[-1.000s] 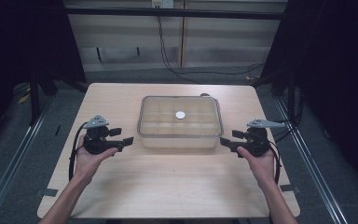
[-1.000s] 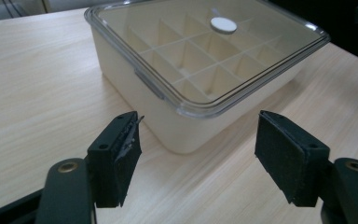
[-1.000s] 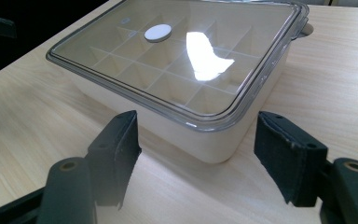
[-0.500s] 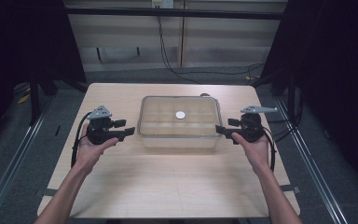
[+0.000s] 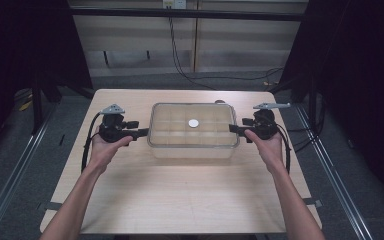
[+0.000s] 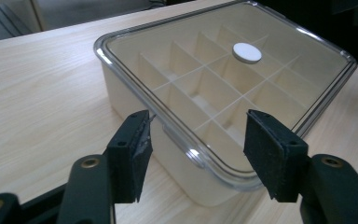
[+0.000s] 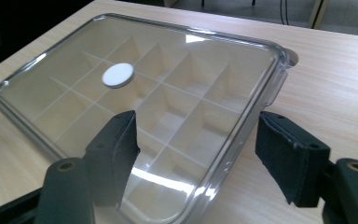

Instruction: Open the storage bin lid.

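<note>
Both grippers are closing in on the clear compartment box (image 5: 193,131) from either side, sitting nearer to it than a second ago. At centre-left of the high view, the left gripper (image 5: 141,133) is hovering just beside the box's left wall, jaws standing apart. At centre-right, the right gripper (image 5: 234,129) is nearly touching the right wall, jaws likewise spread. A white disc (image 5: 193,123) is resting on the transparent lid (image 6: 223,79), mid-frame on the wooden table (image 5: 190,195).
</note>
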`<state>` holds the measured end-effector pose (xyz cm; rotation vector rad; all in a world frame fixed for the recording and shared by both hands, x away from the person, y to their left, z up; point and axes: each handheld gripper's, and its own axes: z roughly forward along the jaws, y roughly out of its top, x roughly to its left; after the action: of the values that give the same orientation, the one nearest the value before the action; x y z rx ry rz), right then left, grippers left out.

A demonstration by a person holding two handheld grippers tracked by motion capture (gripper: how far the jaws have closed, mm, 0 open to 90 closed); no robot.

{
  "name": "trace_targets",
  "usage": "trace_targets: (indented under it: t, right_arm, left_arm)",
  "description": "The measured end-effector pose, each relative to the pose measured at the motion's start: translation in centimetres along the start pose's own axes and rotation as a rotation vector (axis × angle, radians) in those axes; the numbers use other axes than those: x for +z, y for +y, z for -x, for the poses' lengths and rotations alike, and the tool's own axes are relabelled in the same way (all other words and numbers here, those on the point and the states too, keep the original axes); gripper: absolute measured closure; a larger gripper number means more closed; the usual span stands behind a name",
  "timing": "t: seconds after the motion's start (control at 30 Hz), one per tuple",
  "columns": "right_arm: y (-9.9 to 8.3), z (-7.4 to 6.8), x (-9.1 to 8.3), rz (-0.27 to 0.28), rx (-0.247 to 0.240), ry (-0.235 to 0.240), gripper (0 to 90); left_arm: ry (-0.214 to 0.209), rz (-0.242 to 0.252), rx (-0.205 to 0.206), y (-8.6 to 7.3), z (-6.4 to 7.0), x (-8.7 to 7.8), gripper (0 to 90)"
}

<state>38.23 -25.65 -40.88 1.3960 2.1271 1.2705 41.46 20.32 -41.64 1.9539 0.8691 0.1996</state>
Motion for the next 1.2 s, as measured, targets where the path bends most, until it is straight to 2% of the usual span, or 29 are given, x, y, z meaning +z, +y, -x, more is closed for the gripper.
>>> trace_targets:
  t: [0.23,0.3,0.4,0.5,0.6,0.67,0.77,0.83,0.9,0.97,1.07,1.2]
  right_arm:
    - [0.4,0.8,0.8,0.014,-0.004,-0.017,29.4]
    - [1.3,0.9,1.1,0.012,-0.009,-0.010,25.5]
    - [1.8,1.2,1.6,0.000,-0.001,-0.016,25.6]
    - [1.5,1.8,2.6,-0.022,0.003,-0.022,27.1]
    - [1.1,2.1,3.6,-0.073,0.018,-0.017,21.7]
    - [1.0,2.1,4.1,-0.096,0.016,-0.016,23.8]
    - [1.0,2.3,4.4,-0.083,0.032,-0.026,20.7]
    - [0.9,2.6,4.5,-0.079,0.039,-0.030,22.0]
    - [0.8,2.8,4.6,-0.091,0.053,-0.033,23.1]
    - [0.7,3.0,4.8,-0.089,0.061,-0.014,23.0]
    - [0.7,2.9,4.8,-0.087,0.058,-0.016,23.0]
    - [0.7,2.8,5.3,-0.093,0.062,-0.019,22.1]
  left_arm:
    - [-0.018,-0.019,-0.015,0.4,-0.3,0.9,34.7]
    - [-0.027,-0.008,-0.021,0.5,-0.5,1.2,34.5]
    - [-0.029,-0.018,-0.033,0.7,-0.6,1.7,32.8]
    - [-0.017,-0.033,-0.039,0.5,-0.7,2.4,31.8]
    - [-0.022,-0.043,-0.049,0.2,-0.8,3.0,30.4]
    - [-0.012,-0.045,-0.043,0.2,-0.7,3.2,27.9]
    - [-0.011,-0.036,-0.053,0.2,-0.8,3.3,24.4]
    - [-0.003,-0.036,-0.058,0.2,-0.9,3.3,22.0]
    - [-0.008,-0.028,-0.059,0.2,-0.8,3.3,22.0]
    - [-0.021,-0.029,-0.063,0.2,-0.8,3.4,21.6]
    - [-0.012,-0.036,-0.057,0.1,-0.6,3.6,21.7]
    - [-0.014,-0.051,-0.069,-0.1,-0.9,3.9,21.6]
